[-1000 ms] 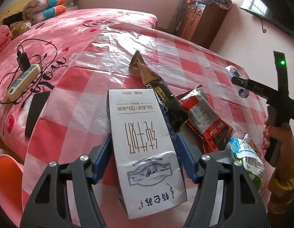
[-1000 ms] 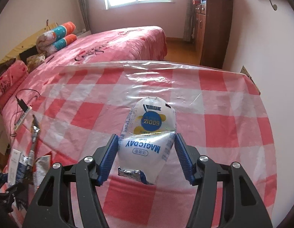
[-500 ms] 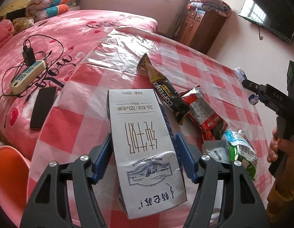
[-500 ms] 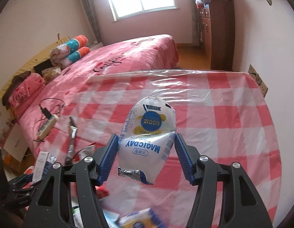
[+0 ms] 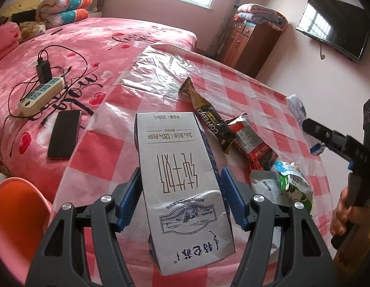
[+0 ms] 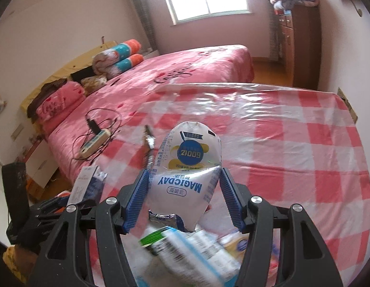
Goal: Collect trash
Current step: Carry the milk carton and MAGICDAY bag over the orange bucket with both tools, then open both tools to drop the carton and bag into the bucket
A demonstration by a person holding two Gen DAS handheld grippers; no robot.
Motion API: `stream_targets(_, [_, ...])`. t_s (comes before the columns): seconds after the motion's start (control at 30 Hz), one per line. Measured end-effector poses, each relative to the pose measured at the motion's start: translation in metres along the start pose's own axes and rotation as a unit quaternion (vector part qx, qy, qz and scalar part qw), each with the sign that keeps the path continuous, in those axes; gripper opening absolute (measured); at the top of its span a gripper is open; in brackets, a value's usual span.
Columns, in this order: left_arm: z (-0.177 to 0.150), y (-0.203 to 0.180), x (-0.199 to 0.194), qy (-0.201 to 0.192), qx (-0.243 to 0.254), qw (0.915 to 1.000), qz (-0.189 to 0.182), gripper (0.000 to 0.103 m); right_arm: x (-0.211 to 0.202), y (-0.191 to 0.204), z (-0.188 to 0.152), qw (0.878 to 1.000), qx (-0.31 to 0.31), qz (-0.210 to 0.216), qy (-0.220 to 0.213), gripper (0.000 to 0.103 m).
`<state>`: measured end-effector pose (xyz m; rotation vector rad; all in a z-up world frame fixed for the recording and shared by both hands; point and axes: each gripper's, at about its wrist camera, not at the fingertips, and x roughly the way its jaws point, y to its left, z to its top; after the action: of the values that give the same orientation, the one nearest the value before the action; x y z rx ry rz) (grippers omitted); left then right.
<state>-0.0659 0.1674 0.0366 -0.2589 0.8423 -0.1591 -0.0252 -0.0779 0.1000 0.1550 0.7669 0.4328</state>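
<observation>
The pouch (image 6: 188,179) has been carried back from mid-table (image 6: 304,143) to above the wrapper pile (image 6: 185,251). The carton (image 5: 182,179) has been drawn slightly back from that pile (image 5: 254,148).

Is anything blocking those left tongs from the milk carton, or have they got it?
Nothing is in the way: the left tongs are already clamped on the milk carton, one blue pad on each side.
</observation>
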Motion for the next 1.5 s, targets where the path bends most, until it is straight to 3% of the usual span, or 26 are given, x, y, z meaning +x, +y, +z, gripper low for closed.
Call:
stream_targets(0.4, [-0.007,0.025,-0.030,-0.022,-0.012,0.9997,-0.002,0.067,0.004,0.063,-0.017,0.998,-0.042,0.049,0.019,0.061])
stream_targets(0.73, [-0.020,0.070,-0.057,-0.032,-0.041,0.9982,0.029,0.067,0.022,0.120,-0.032,0.991,-0.072,0.100,0.054,0.061])
stream_targets(1.17, [-0.050,0.167,-0.090,-0.032,-0.114,0.9870,0.108,0.067,0.058,0.228,-0.058,0.964,-0.153,0.183,0.113,0.061])
stream_targets(1.5, [-0.080,0.226,-0.095,-0.016,-0.168,0.9747,0.146,0.067,0.089,0.290,-0.079,0.944,-0.202,0.214,0.148,0.061])
